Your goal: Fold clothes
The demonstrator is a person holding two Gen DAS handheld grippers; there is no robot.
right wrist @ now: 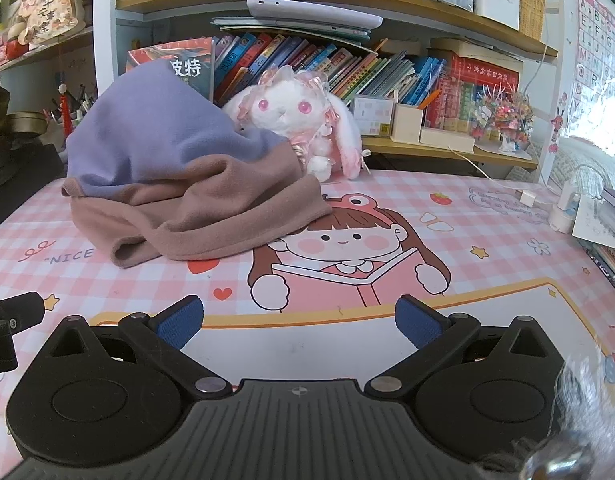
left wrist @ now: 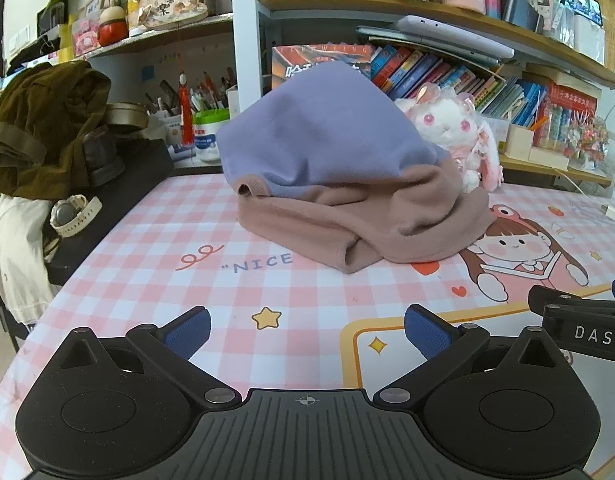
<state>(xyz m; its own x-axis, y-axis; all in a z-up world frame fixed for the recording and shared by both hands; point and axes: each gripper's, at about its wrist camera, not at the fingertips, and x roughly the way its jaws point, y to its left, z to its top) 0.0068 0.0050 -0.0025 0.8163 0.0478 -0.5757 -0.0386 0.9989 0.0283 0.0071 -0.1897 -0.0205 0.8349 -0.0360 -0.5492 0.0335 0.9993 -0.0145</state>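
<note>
A crumpled garment, purple (left wrist: 323, 132) on top and dusty pink (left wrist: 387, 220) below, lies heaped at the back of the pink checked desk mat (left wrist: 187, 248). It also shows in the right wrist view (right wrist: 179, 168). My left gripper (left wrist: 307, 330) is open and empty, low over the mat, well in front of the heap. My right gripper (right wrist: 299, 322) is open and empty, in front and to the right of the heap. Part of the right gripper (left wrist: 583, 320) shows at the right of the left wrist view.
A white plush rabbit (right wrist: 295, 124) sits right behind the garment. Bookshelves (right wrist: 347, 68) line the back. Olive clothes (left wrist: 43, 128) and a watch (left wrist: 73, 214) lie at the left. A charger and cable (right wrist: 527, 198) and a book stack (right wrist: 611, 224) are at the right.
</note>
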